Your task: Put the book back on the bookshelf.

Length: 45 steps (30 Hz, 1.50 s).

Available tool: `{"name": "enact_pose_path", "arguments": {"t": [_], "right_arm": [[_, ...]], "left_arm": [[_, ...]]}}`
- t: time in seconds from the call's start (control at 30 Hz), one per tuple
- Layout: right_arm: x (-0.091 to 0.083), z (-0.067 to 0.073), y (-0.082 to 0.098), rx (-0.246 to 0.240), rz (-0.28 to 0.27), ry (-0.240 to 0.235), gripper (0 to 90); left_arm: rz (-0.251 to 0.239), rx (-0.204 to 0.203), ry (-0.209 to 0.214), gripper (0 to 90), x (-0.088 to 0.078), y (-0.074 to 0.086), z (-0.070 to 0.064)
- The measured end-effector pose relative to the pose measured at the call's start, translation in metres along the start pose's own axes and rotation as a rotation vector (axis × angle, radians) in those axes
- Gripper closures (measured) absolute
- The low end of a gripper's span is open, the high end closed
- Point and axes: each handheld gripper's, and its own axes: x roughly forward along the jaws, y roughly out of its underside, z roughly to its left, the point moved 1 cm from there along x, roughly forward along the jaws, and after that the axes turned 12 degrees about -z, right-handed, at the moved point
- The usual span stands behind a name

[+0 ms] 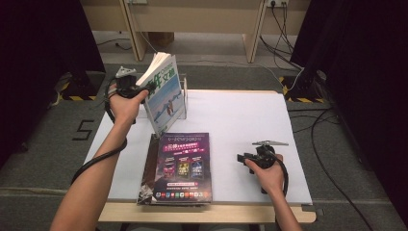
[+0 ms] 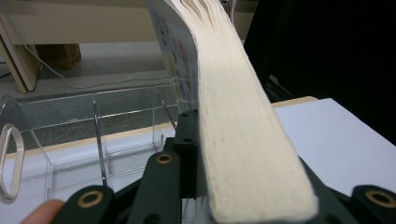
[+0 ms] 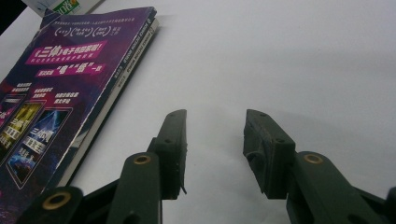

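Note:
My left gripper (image 1: 141,89) is shut on a thick book with a blue and white cover (image 1: 164,91). It holds the book tilted in the air above the table's back left. In the left gripper view the cream page edge (image 2: 243,140) runs between my jaws, and one finger (image 2: 187,140) presses its side. My right gripper (image 1: 243,158) hovers low over the white table at the front right. Its jaws (image 3: 215,126) are open, with bare table between them. A purple-covered magazine (image 1: 183,166) (image 3: 60,84) lies flat on a second one at the front centre.
A clear acrylic rack with dividers (image 1: 184,98) (image 2: 100,140) stands at the back of the white table top (image 1: 240,120), just behind the held book. Wooden furniture legs (image 1: 252,38) and floor cables (image 1: 327,144) lie beyond the table. Dark curtains hang on both sides.

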Motion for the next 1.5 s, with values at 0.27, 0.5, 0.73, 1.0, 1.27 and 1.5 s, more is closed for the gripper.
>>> {"name": "enact_pose_path", "arguments": {"t": [0.27, 0.5, 0.73, 1.0, 1.27, 1.5], "right_arm": [[0.0, 0.0, 0.0, 0.0, -0.001, -0.001, 60.0], [0.0, -0.001, 0.0, 0.017, 0.001, -0.003, 60.1], [-0.002, -0.004, -0.001, 0.018, -0.004, -0.005, 60.2], [-0.001, -0.002, -0.001, 0.02, -0.003, -0.006, 60.2], [-0.001, -0.003, -0.001, 0.023, -0.003, -0.006, 60.3], [-0.002, -0.004, -0.002, 0.022, -0.008, -0.007, 60.4]], "left_arm": [[0.009, 0.004, 0.018, 73.3, 0.002, -0.002, 0.0], [0.02, 0.024, 0.018, 73.6, 0.011, -0.011, -0.005], [0.013, 0.026, -0.005, 73.8, 0.024, -0.027, -0.012], [-0.023, 0.023, -0.024, 73.7, 0.036, -0.047, -0.022], [-0.033, 0.006, -0.022, 73.7, 0.051, -0.042, -0.032], [-0.034, 0.018, -0.042, 73.7, 0.064, -0.036, -0.036]]}}
